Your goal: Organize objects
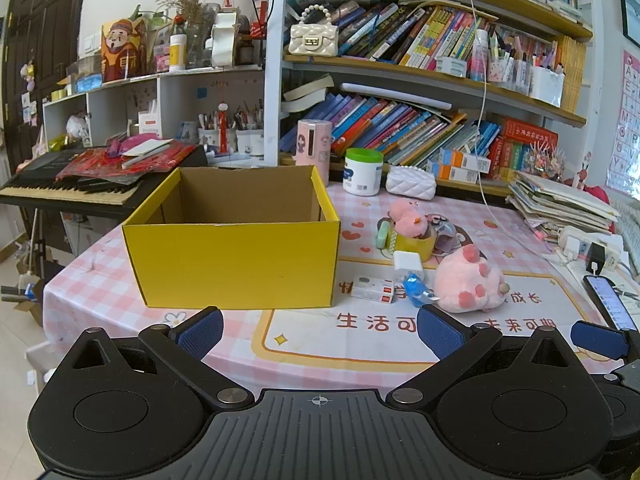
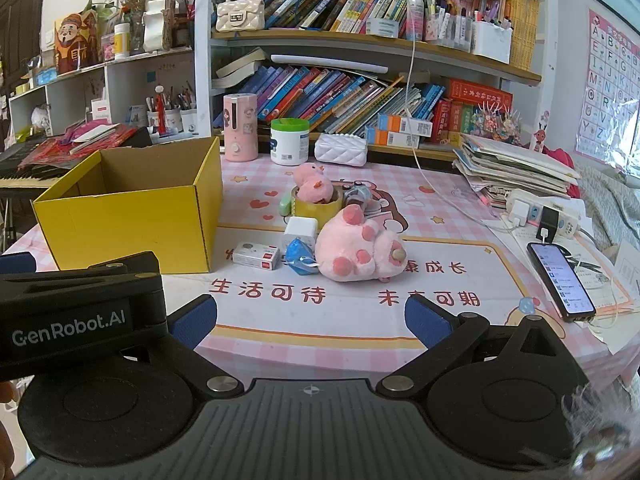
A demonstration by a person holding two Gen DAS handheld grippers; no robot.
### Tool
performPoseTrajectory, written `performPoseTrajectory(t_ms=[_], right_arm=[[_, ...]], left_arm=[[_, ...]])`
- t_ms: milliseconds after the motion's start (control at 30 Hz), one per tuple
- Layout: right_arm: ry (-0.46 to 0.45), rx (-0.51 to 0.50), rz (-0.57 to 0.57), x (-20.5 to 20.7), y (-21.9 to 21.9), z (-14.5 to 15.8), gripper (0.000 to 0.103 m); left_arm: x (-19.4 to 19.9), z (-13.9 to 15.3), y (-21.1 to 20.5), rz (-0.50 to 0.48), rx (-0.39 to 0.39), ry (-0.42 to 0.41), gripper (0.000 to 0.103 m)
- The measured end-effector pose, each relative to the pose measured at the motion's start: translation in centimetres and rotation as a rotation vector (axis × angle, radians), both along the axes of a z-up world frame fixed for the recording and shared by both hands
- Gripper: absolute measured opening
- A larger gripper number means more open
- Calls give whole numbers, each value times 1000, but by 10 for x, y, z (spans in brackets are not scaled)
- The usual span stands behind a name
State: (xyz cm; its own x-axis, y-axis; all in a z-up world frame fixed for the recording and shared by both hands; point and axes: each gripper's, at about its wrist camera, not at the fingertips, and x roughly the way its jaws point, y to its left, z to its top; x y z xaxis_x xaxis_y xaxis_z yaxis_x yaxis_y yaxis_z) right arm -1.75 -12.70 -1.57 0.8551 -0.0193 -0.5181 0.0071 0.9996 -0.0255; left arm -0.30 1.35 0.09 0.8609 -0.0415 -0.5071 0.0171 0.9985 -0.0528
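Left wrist view showed the left claw [image 1: 320, 332] spread wide, holding nothing, before the yellow box [image 1: 232, 240] on the bench [image 1: 100, 280]; the right claw [image 2: 310, 318] gaped too, facing the pink plush toy [image 2: 360, 250].

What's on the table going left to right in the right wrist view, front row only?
yellow box → small white-and-red box → blue wrapped item → pink plush paw → phone. Items behind them are skipped: they overlap.

Ahead of your left hand-held gripper [image 1: 320, 330] sits the box [image 1: 234, 256]; the plush paw [image 1: 468, 282] lies to its right.
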Motion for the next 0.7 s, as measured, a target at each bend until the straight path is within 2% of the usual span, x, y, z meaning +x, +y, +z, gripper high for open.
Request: performPoseTrajectory(t_ms=[700], right_arm=[[2, 0, 1, 1, 1, -1, 101]], left_arm=[[2, -1, 2, 3, -3, 0, 103]])
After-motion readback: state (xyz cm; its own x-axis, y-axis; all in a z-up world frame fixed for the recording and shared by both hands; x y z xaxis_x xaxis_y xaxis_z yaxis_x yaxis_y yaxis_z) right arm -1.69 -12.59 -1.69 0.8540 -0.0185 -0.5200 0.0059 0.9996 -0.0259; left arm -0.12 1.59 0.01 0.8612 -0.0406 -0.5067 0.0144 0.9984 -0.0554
